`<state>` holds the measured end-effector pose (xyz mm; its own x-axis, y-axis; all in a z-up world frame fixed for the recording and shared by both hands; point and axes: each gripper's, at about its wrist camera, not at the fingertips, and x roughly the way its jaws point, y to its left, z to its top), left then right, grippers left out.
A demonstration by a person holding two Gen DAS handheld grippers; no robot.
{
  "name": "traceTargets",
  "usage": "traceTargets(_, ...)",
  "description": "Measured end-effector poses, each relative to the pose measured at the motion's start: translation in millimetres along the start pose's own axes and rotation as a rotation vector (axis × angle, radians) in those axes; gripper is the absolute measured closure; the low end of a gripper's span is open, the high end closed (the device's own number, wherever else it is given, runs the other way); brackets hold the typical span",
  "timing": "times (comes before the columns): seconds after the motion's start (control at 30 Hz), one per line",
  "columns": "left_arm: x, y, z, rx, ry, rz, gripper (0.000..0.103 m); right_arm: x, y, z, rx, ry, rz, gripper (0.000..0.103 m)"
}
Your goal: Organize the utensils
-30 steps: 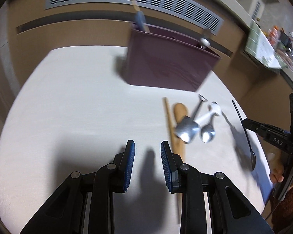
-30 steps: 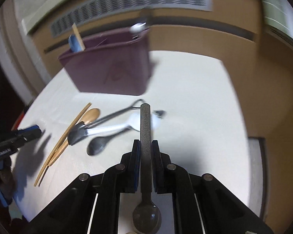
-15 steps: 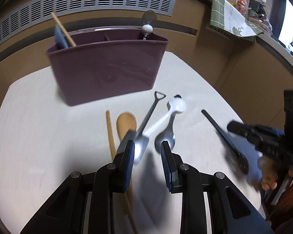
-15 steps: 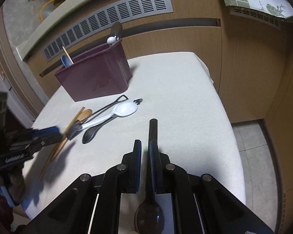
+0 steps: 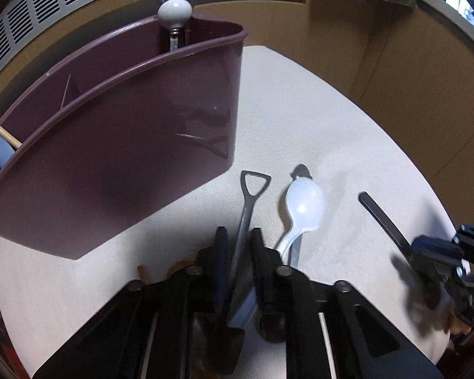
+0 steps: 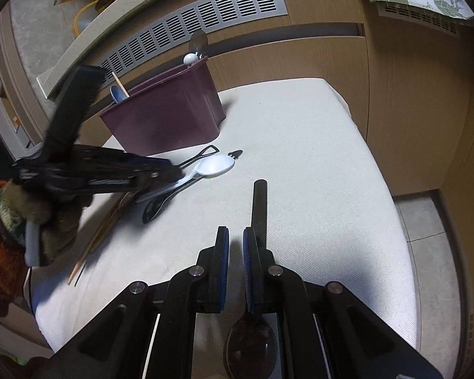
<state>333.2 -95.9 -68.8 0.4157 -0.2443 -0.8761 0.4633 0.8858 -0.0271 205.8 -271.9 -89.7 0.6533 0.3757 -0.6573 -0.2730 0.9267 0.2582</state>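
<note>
Now the left gripper [image 5: 238, 241], its jaws just narrowed around the shovel-handled spoon [image 5: 249, 203] lying near the maroon caddy [image 5: 117, 145], should grip firmly before lifting, while the right gripper [image 6: 235, 240] stands slightly parted, black spoon [image 6: 258, 203] loose on the table.

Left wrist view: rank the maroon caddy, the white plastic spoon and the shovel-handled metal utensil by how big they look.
1. maroon caddy, by far the largest and also close to the lens.
2 and 3, not ranked: shovel-handled metal utensil and white plastic spoon. Both are partly hidden behind the left gripper fingers, so their full lengths cannot be compared.
</note>
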Motion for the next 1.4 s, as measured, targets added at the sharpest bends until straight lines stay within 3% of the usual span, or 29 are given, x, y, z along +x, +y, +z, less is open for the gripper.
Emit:
traceTargets(0.1, -10.9, 2.9, -5.9, -0.023, -0.038, -0.002, 0.097, 0.5, 0.1, 0.2, 0.002, 0.013, -0.004, 0.091)
traceTargets(0.23, -45.6, 18.9, -37.4, -0.119, -0.109, -0.018, 0.098, -2.4, 2.5, 3.4, -0.027, 0.009, -0.041, 0.090)
traceTargets(0.27, -53.7, 24.9, -46.7, -0.134, -0.180, -0.054, 0.098, -2.7, 3.4, 4.9, -0.036, 0.008, -0.055, 0.089)
traceTargets(0.47, -91.3, 65.2, -105.5, -0.329, -0.269, 0.012, 0.098, 14.3, 21.5, 19.2, -0.075, 0.088, -0.021, 0.089)
traceTargets(0.57, -90.5, 85.6, -130.3, -0.423, -0.252, 0.015, 0.098, 21.3, 24.2, 23.2, -0.043, 0.102, -0.044, 0.089)
traceTargets(0.7, -79.0, 93.2, -151.6, -0.485, -0.221, 0.017, 0.098, 18.0, 15.0, 18.7, -0.047, 0.089, -0.192, 0.088)
traceTargets(0.8, -74.5, 97.3, -161.4, -0.513, -0.201, 0.016, 0.098, 21.6, 9.9, 12.6, -0.040, 0.143, -0.189, 0.088)
traceTargets(1.07, -70.3, 99.4, -163.3, -0.519, -0.168, -0.004, 0.095, 36.5, 28.3, 22.0, -0.148, 0.150, -0.236, 0.091)
traceTargets(1.4, -59.4, 86.3, -134.0, -0.416, -0.072, 0.127, 0.095, 14.1, 67.9, 26.1, -0.198, 0.069, -0.083, 0.091)
